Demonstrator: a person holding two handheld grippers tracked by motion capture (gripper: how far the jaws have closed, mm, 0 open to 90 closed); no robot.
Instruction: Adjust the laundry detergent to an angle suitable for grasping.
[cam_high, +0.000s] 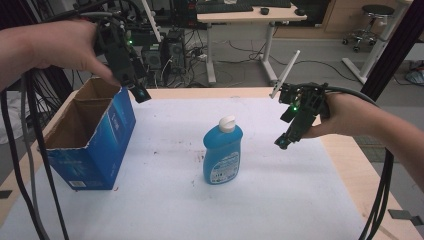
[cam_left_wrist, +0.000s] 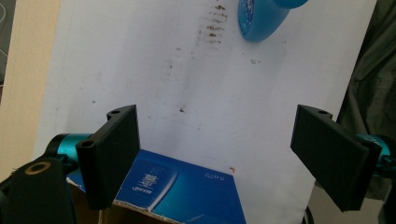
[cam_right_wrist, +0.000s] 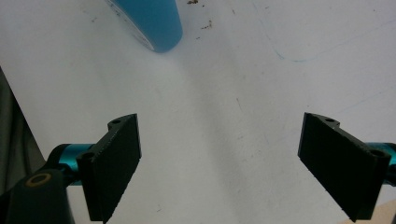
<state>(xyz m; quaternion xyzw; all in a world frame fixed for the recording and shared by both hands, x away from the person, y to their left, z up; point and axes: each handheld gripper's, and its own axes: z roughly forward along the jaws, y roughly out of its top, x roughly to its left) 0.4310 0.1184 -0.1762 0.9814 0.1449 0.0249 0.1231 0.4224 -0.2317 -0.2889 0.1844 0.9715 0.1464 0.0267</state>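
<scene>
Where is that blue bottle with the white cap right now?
In the high view the blue bottle stands upright near the middle of the white table cover, between the open blue cardboard box at left and the right gripper, touching neither.

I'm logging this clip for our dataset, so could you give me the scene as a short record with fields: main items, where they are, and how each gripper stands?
surface: table with a white cover, a few small dark stains
bottle: blue bottle with a white cap, upright near the middle, untouched
box: blue cardboard box, open at the top, at the left side
left gripper: left gripper above the box's far corner, jaws open, nothing between them
right gripper: right gripper in the air right of the bottle, jaws open, nothing between them
</scene>
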